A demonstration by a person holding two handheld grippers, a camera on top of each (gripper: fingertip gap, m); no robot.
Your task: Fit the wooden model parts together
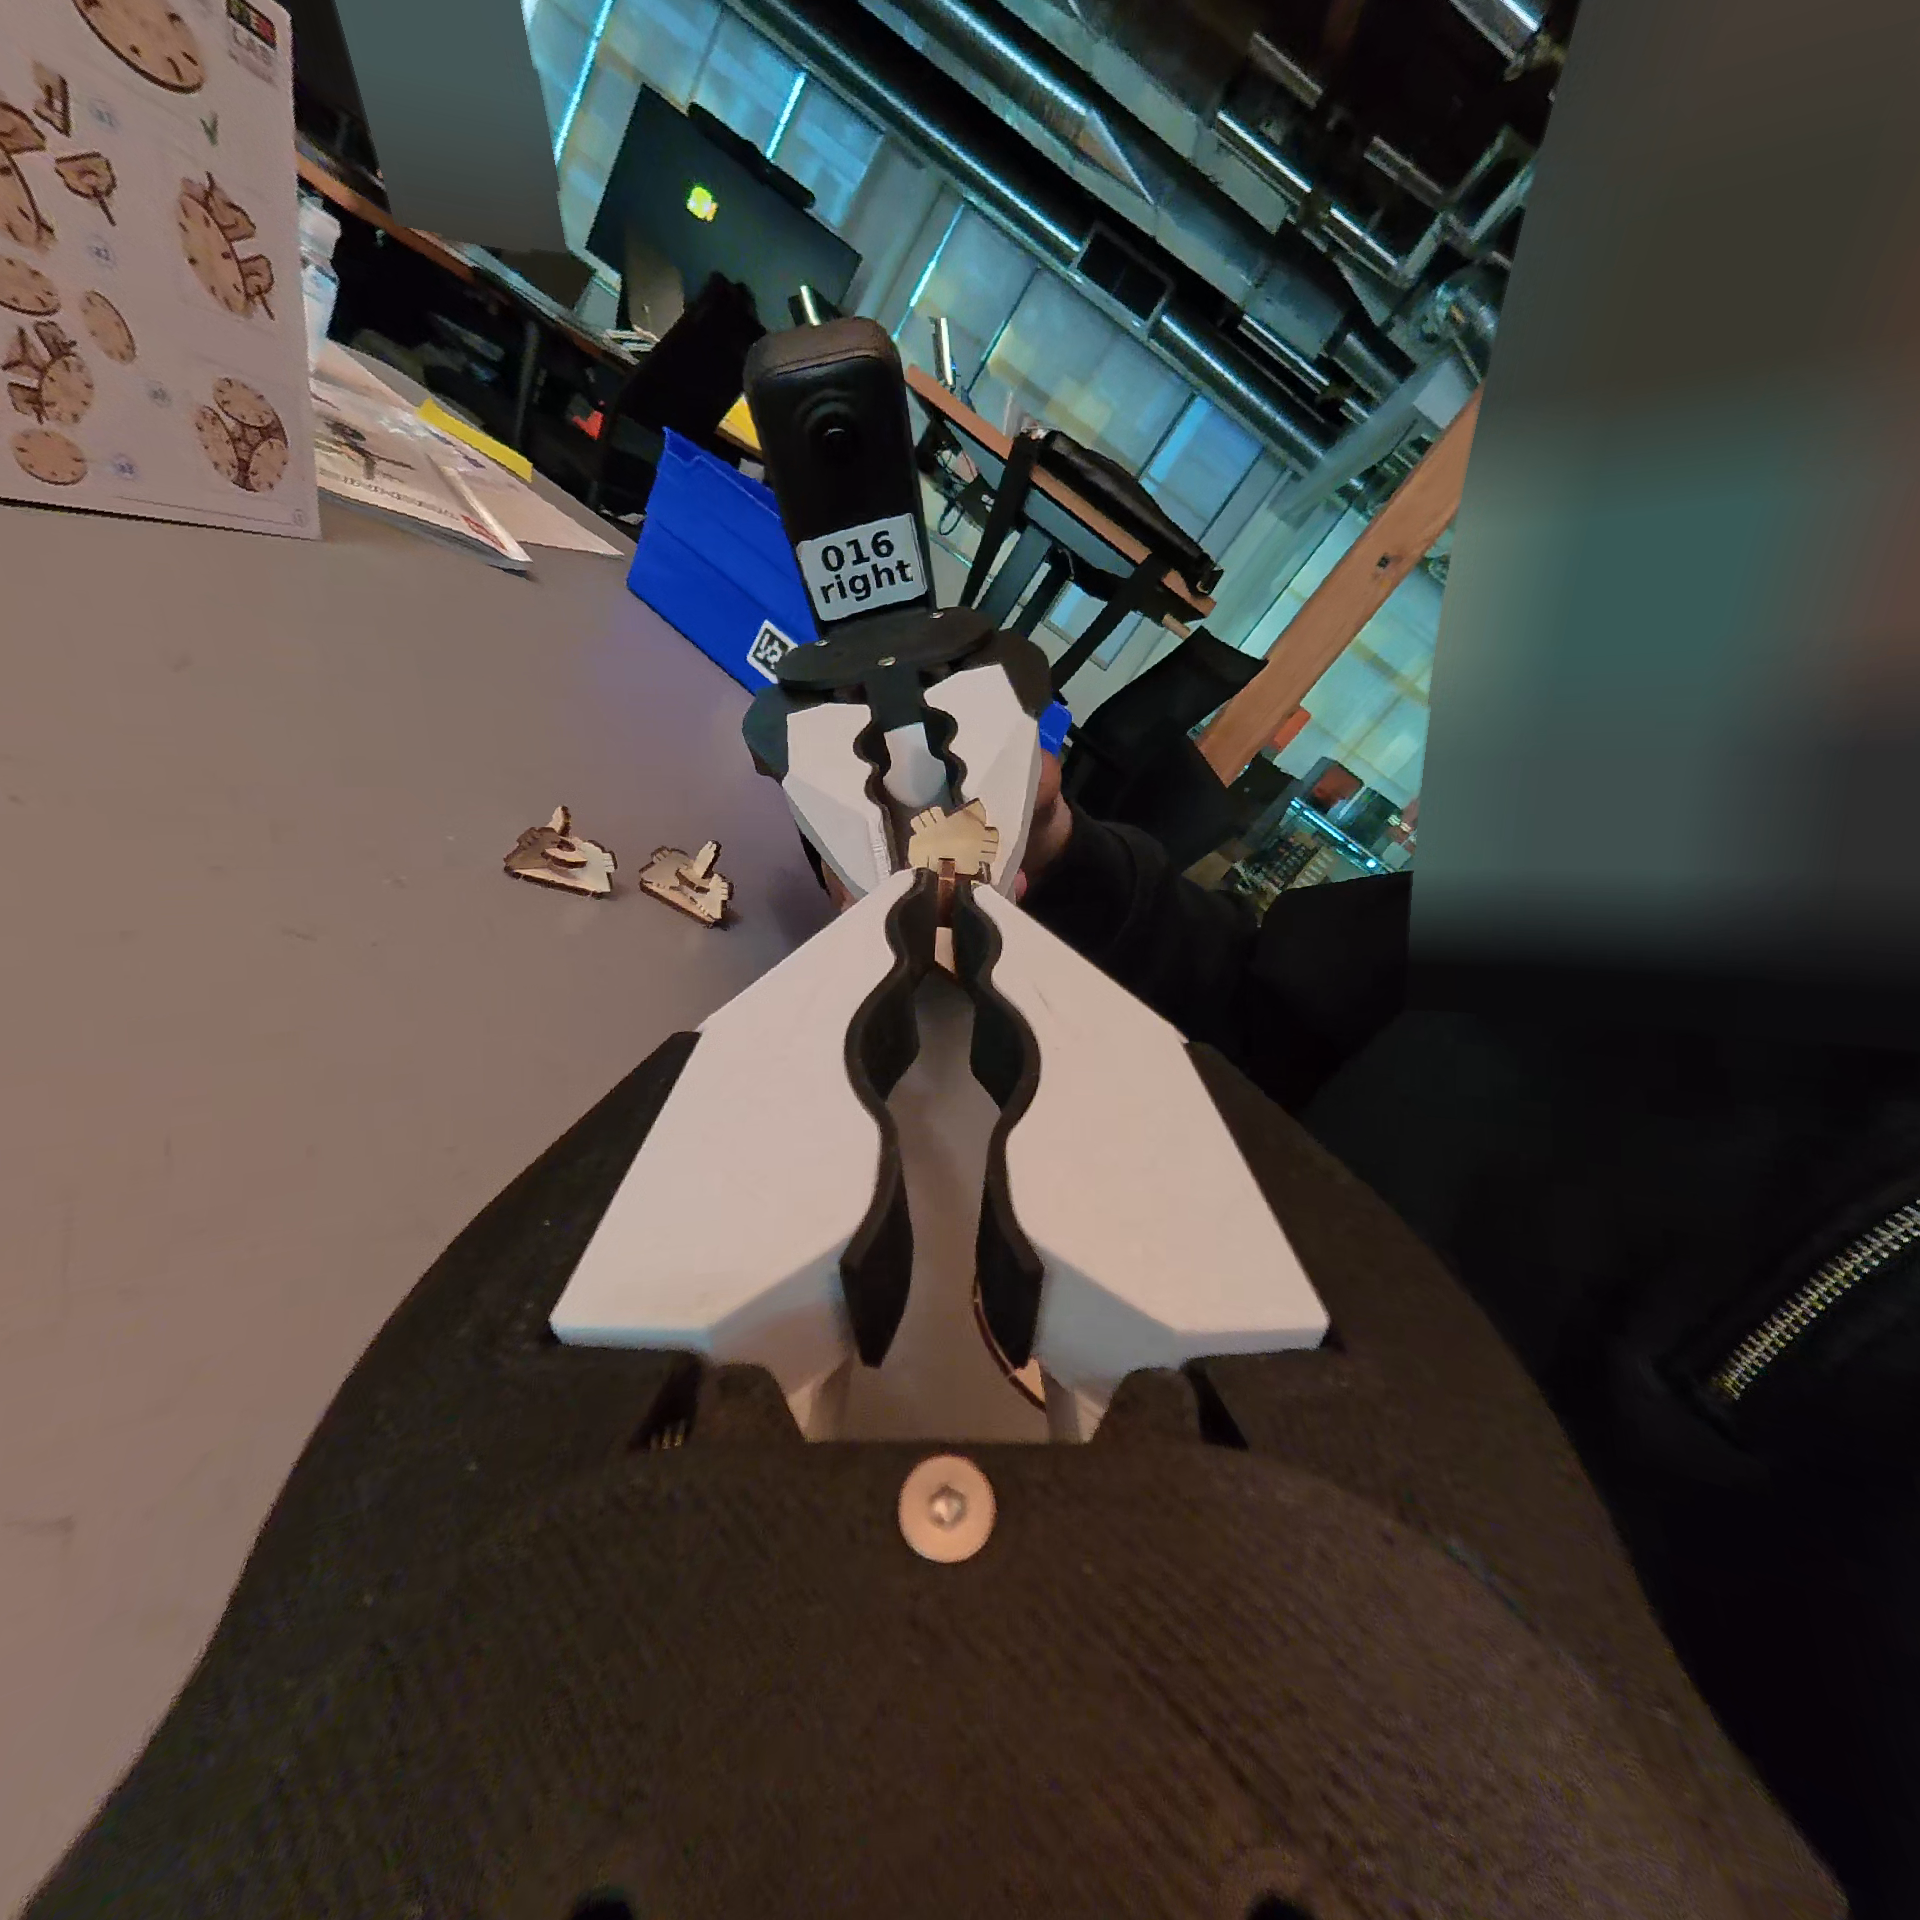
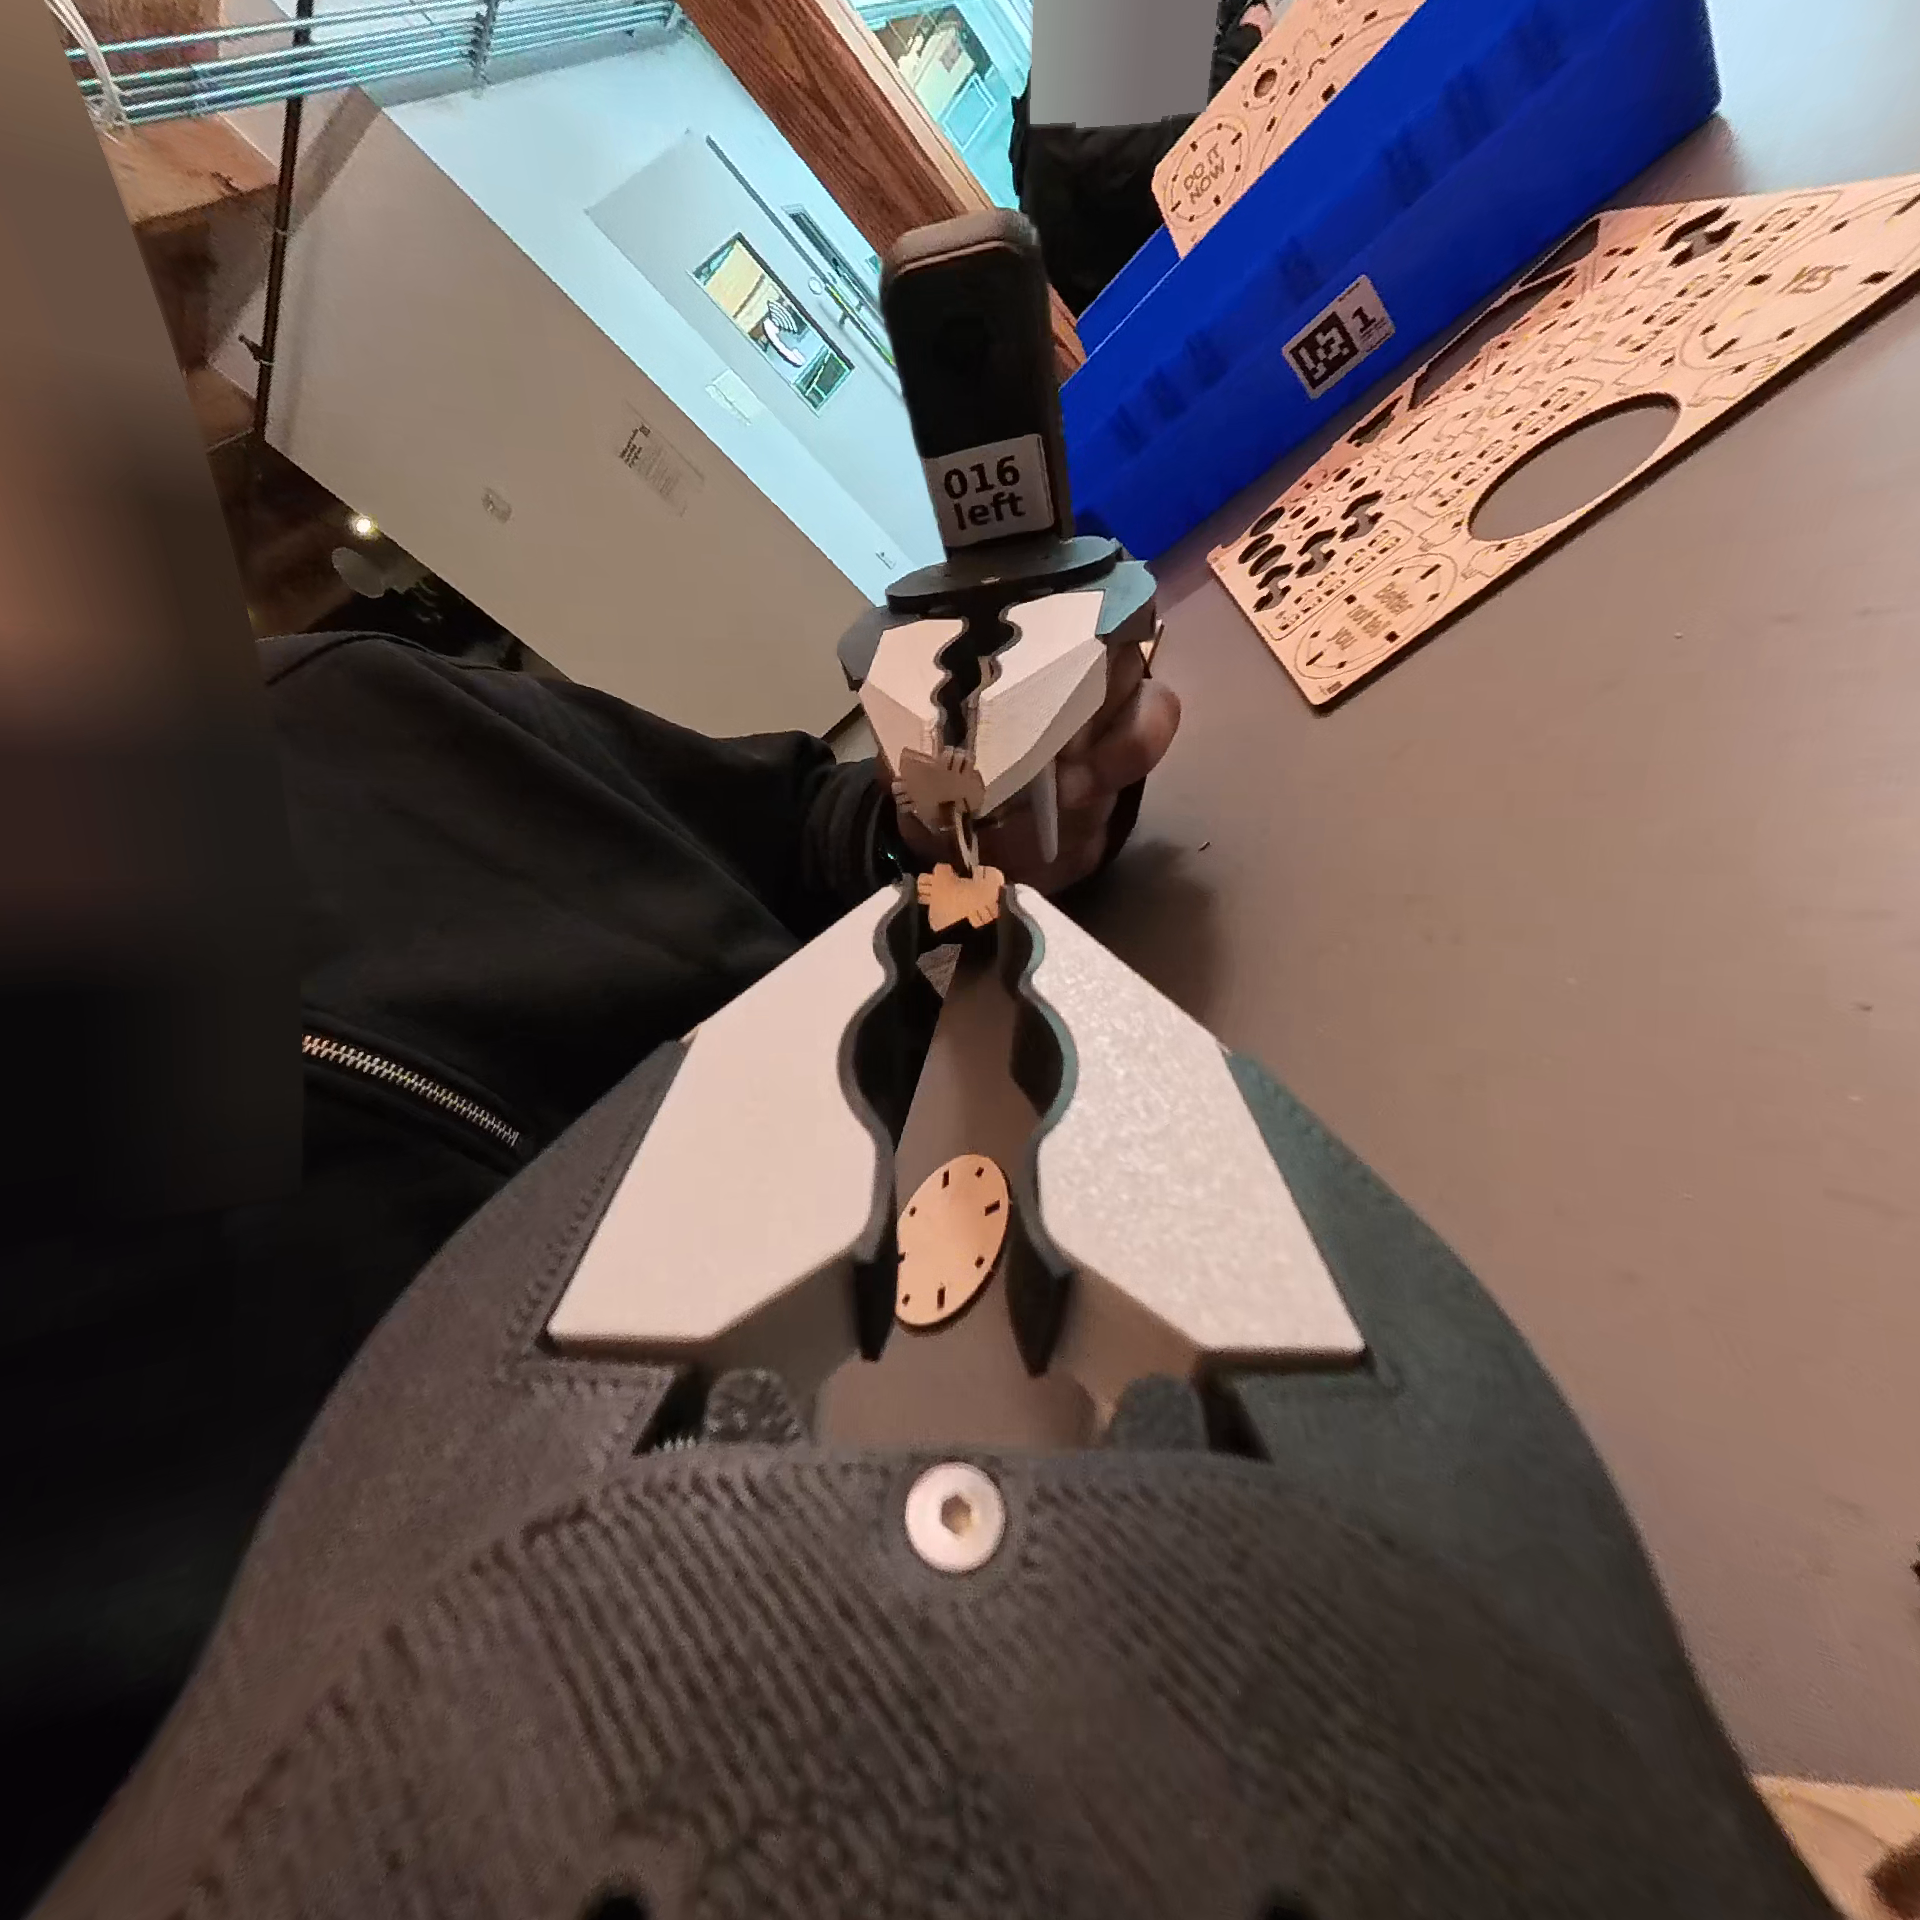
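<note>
Facing each other tip to tip near the centre of both frames: left gripper [image 1: 940, 883] and right gripper [image 2: 961, 914], each held in a hand above a grey desk [image 1: 260, 779].

Left jaws pressed together on a thin wooden piece [image 1: 943, 904], seen edge-on between the black pads in the left wrist view; in the right wrist view the same gripper [image 2: 951, 779], upper centre, with a toothed wooden part [image 2: 930, 781] and a small ring-shaped bit at its tip.

Right jaws a little apart and clamped on a small toothed wooden piece [image 2: 961, 902], pads touching its two sides; same piece [image 1: 951, 831] visible at the far gripper's tip [image 1: 935, 831] in the left wrist view, just above the near fingertips. Two held pieces touching or nearly so; cannot tell which.

Lying on the desk, left of centre in the left wrist view: two small assembled wooden parts [image 1: 561, 854] [image 1: 686, 883], side by side, well apart from both grippers.

Upper left of that frame: instruction sheet [image 1: 145, 260] with pictures of wooden parts, standing; blue bin [image 1: 707, 561] behind the far gripper.

Right wrist view, upper right: blue bin [image 2: 1403, 260] and a flat plywood sheet [image 2: 1558, 416] with cut-outs, lying on the desk. Lower centre, between the finger bases: round wooden disc [image 2: 951, 1242] with notches on the desk.

Dark jacket sleeve [image 2: 520, 831] at left.
</note>
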